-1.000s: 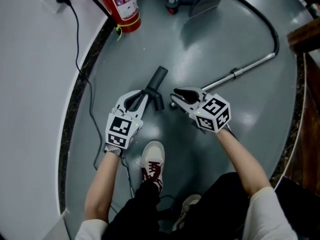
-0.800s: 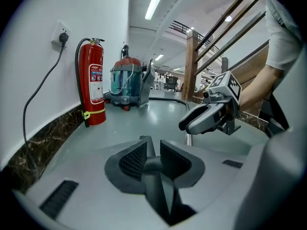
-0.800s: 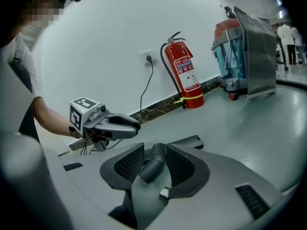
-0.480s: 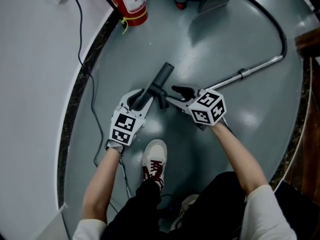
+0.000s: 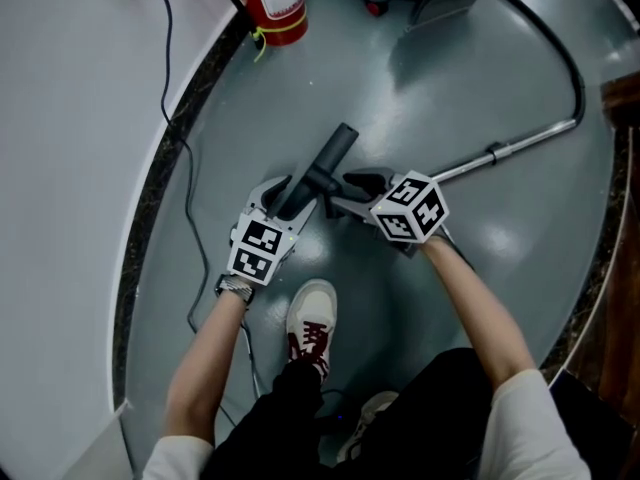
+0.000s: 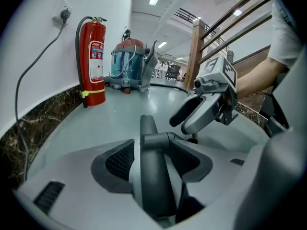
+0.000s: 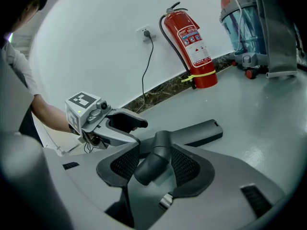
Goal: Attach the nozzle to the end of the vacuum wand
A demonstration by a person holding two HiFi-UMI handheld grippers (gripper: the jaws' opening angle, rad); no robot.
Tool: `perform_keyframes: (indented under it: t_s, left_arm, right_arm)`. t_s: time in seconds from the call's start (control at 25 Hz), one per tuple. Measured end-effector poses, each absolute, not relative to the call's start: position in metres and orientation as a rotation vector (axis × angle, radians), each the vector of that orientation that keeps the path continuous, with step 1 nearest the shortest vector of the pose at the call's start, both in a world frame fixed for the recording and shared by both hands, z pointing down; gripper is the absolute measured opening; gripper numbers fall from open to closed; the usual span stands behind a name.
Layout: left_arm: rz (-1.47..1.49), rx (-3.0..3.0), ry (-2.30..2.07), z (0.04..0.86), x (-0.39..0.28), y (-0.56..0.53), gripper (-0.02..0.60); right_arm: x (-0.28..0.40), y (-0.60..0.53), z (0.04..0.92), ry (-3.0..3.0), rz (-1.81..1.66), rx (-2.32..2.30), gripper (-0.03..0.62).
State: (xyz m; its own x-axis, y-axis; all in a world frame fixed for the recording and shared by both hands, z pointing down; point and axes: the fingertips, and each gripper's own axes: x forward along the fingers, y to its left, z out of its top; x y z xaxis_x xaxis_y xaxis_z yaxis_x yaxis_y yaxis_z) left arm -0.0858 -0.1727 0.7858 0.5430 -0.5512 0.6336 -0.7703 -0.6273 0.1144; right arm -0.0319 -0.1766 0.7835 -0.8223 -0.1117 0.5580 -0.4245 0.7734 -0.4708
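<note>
**Nozzle and wand on the floor.** Where the nozzle (image 5: 335, 153) meets the vacuum wand (image 5: 520, 145) cannot be made out. The right gripper (image 5: 342, 193) and its marker cube (image 5: 410, 208) cover the wand's near end, just right of the nozzle in the head view.

The dark T-shaped nozzle rests on the grey floor (image 5: 440, 78) between the two grippers. The left gripper (image 5: 285, 193) straddles its long bar and the right gripper its short neck. Both pairs of jaws are opening. In each gripper view the nozzle sits between the pads, with slivers of gap showing beside it.

Beyond the nozzle, the head view's top edge cuts off the vacuum cleaner (image 6: 128, 63) and the upper part of the fire extinguisher (image 5: 282, 3). The black hose (image 5: 580, 86) curves from the wand's far end toward the cleaner, well apart from the nozzle.

Open floor spreads beyond the nozzle and to its right. To the nozzle's left, a dark marble skirting (image 6: 43, 119) bounds it along the curved white wall (image 5: 70, 168). On the nozzle's near side, the person's shoe (image 5: 312, 318) stands close behind the grippers.

The cleaner's clear, blue-tinted canister (image 6: 122, 68), far beyond the nozzle, shows in the left gripper view. What it holds cannot be told.
</note>
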Motion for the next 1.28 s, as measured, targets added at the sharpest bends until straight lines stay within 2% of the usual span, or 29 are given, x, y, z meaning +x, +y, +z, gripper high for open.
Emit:
perform_keyframes:
  t_s: [0.6, 0.76, 0.84, 1.28]
  left_arm:
    - [0.976, 2.328, -0.989, 0.835, -0.086, -0.164, 0.259]
    - [0.975, 2.321, -0.988, 0.838, -0.086, -0.164, 0.258]
    - [0.987, 2.318, -0.981, 0.839, -0.086, -0.163, 0.229]
    - [0.991, 2.29, -1.015, 0.838, -0.087, -0.161, 0.219]
  right_arm:
    - [-0.021, -0.179, 0.798, -2.403, 0.803, 0.36, 0.209]
    - [-0.023, -0.177, 0.798, -2.405, 0.804, 0.351, 0.209]
    - [-0.023, -0.176, 0.797, -2.404, 0.8, 0.345, 0.209]
    - [-0.02, -0.173, 0.789, -2.411, 0.827, 0.373, 0.209]
